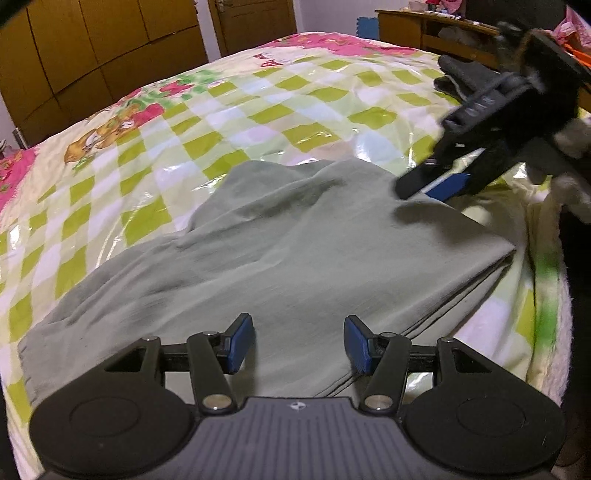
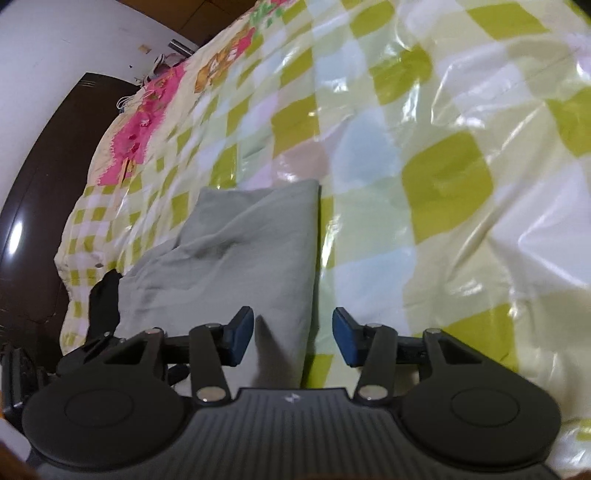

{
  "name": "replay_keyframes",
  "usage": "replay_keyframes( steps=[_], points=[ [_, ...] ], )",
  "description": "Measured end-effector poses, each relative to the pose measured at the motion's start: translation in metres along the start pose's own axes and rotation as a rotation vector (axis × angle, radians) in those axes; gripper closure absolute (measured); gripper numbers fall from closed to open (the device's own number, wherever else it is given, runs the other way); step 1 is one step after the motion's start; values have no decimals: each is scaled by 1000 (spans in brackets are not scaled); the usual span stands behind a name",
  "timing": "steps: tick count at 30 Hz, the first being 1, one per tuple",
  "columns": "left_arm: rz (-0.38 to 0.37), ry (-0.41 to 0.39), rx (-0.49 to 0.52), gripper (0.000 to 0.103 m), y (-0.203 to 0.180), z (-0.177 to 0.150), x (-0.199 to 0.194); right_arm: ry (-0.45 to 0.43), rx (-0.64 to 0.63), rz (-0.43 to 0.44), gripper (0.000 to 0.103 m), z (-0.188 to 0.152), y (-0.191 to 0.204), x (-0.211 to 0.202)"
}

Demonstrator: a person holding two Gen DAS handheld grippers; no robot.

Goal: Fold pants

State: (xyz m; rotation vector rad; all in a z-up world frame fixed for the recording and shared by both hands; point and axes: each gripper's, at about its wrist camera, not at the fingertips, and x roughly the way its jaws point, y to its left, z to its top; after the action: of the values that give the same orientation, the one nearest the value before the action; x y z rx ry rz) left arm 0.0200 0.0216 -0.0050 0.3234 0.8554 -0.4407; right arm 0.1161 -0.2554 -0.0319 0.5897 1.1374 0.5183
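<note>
Grey-green pants (image 1: 280, 251) lie folded over on a checked bedspread, with stacked layers along their right edge. My left gripper (image 1: 299, 345) is open and empty just above the near part of the fabric. My right gripper (image 1: 436, 182) shows blurred at the upper right of the left wrist view, over the far right corner of the pants. In the right wrist view the right gripper (image 2: 293, 338) is open and empty above the pants (image 2: 236, 251), over their straight right edge. The left gripper (image 2: 103, 317) shows dark at the left there.
The bed (image 1: 258, 103) carries a glossy plastic-covered yellow-green checked spread with pink cartoon prints. Wooden wardrobes (image 1: 92, 48) stand behind, a wooden desk (image 1: 424, 26) at the back right. The bed's right edge (image 1: 546, 295) drops off next to the pants. Dark floor (image 2: 40, 177) lies beyond the bed.
</note>
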Motion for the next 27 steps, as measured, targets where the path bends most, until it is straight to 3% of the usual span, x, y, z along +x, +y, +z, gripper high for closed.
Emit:
replay_keyframes(
  steps=[8, 11, 14, 15, 16, 19, 24, 27],
  points=[
    [-10, -13, 12, 36, 1, 0, 0, 42, 50, 142, 53, 10, 1, 22],
    [-1, -2, 0, 36, 5, 1, 4, 51, 91, 130, 64, 5, -8, 26],
    [4, 17, -7, 36, 4, 1, 9, 118, 179, 250, 65, -3, -8, 43],
    [7, 21, -4, 36, 2, 2, 9, 146, 198, 281, 69, -7, -7, 52],
    [3, 23, -5, 36, 0, 3, 10, 165, 178, 281, 82, -10, -1, 57],
    [-39, 29, -2, 37, -12, 10, 14, 85, 125, 288, 95, -7, 3, 47],
    [-153, -2, 28, 37, -49, 33, 28, -52, 178, 309, 99, 1, -20, 5],
    [-178, -45, 58, 37, -64, 45, 27, -104, 196, 276, 99, 0, -37, -21]
  ],
)
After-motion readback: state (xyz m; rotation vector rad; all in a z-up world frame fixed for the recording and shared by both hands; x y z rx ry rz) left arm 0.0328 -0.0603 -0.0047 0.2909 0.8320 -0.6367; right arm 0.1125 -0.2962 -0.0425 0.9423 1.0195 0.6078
